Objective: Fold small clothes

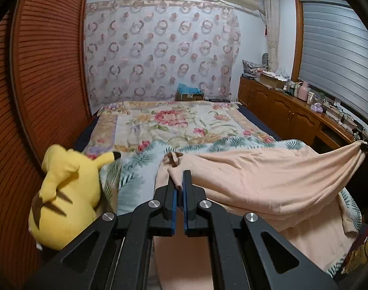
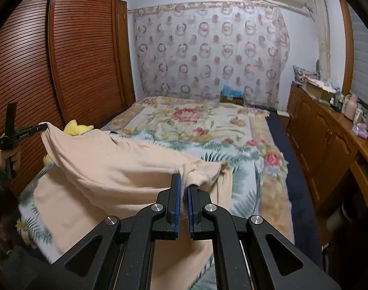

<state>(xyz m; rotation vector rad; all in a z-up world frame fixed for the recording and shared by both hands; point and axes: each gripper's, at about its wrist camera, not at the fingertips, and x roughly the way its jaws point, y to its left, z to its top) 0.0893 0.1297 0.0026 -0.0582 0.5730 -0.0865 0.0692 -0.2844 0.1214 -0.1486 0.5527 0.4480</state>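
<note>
A peach-coloured garment (image 1: 268, 181) lies partly on the floral bed (image 1: 179, 125) and is lifted at two corners. My left gripper (image 1: 180, 176) is shut on one corner of the garment, raised off the bed. My right gripper (image 2: 184, 183) is shut on another bunched corner of the same garment (image 2: 116, 169). The cloth hangs stretched between the two grippers. The right gripper also shows at the right edge of the left wrist view (image 1: 367, 146), and the left gripper at the left edge of the right wrist view (image 2: 42, 127).
A yellow plush toy (image 1: 68, 193) sits at the bed's left edge beside the slatted wooden wardrobe (image 1: 39, 84). A wooden sideboard (image 2: 329, 140) with bottles and boxes runs along the right wall. A cardboard box (image 1: 188, 95) stands at the bed's far end.
</note>
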